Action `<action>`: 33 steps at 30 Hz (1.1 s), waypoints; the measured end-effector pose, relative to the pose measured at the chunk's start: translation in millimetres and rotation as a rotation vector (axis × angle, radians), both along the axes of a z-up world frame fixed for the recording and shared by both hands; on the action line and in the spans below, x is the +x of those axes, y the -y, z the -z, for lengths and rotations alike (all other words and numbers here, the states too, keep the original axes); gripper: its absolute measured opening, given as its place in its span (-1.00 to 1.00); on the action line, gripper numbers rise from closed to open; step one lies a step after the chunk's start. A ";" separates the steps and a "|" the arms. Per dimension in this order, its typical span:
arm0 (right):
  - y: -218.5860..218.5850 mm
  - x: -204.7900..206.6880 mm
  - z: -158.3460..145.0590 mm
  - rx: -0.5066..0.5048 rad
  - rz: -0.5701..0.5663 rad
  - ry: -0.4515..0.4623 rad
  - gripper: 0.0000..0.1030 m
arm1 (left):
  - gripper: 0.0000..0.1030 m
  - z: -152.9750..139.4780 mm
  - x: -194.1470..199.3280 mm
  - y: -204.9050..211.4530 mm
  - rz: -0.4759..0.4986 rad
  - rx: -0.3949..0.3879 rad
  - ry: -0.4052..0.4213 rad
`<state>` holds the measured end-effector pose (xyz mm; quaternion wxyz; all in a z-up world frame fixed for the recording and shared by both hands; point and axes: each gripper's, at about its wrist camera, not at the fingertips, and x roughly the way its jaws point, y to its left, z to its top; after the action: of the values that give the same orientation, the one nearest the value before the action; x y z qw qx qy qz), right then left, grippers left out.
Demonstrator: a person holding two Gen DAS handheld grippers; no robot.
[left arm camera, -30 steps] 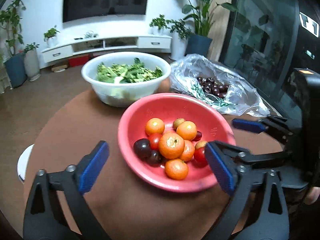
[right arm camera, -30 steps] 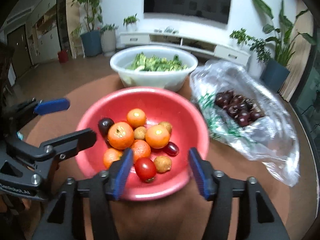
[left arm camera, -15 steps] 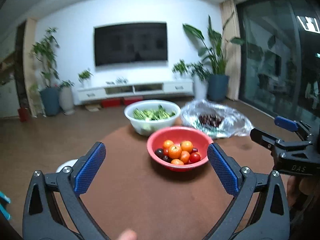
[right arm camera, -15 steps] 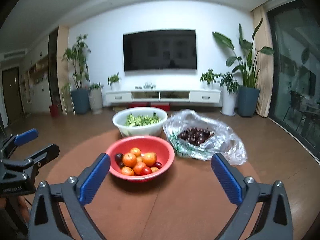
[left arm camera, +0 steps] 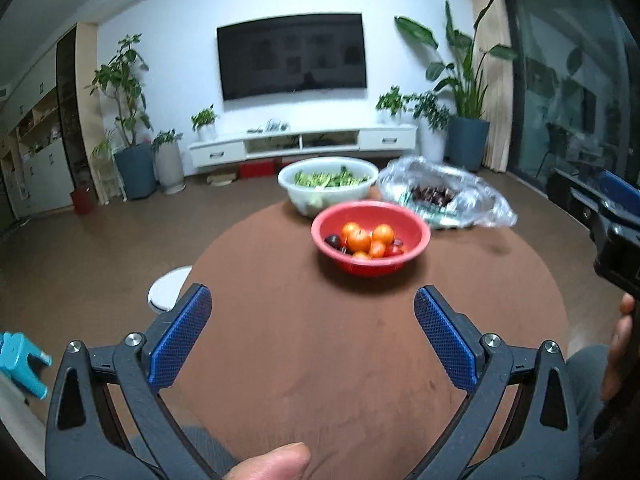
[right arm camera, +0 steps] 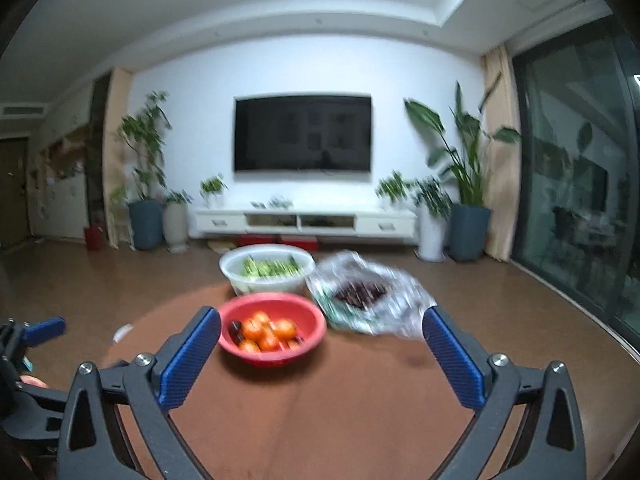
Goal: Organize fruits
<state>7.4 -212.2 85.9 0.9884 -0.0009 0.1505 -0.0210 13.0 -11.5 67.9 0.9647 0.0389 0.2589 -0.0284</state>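
Left gripper [left arm camera: 312, 308] wide open, empty, over bare brown worktop [left arm camera: 360, 360]. Red bowl [left arm camera: 416, 236] of fruits [left arm camera: 366, 240] mid-worktop, white bowl [left arm camera: 352, 192] of greens behind, plastic bag [left arm camera: 480, 204] to its right. Right gripper [right arm camera: 322, 332] wide open, empty.

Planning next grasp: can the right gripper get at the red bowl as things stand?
Probably yes: the right gripper is open and empty, with bare table between it and the red bowl. It looks set back, so it needs a forward reach.

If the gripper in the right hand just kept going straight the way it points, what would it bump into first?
Probably the round red plastic bowl of fruit on the brown round table. The open right gripper aims slightly down, with bare tabletop between; depth is hard to judge.
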 end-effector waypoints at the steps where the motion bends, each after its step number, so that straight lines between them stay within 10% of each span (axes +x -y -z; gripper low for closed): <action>1: 2.7 -0.9 5.3 0.013 0.007 -0.030 1.00 | 0.99 3.1 -1.1 -0.5 -0.005 -0.007 -0.013; 11: 12.4 1.7 55.7 0.040 0.037 -0.232 1.00 | 0.99 49.0 7.6 -8.8 -0.048 -0.056 -0.175; 33: -15.5 12.6 94.1 0.014 -0.030 -0.335 1.00 | 0.99 85.2 28.4 -16.4 -0.079 -0.055 -0.237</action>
<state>20.0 -196.7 -8.2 0.9497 0.0005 0.3132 -0.0046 41.4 4.9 -17.3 0.9285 -0.0013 0.3713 -0.0018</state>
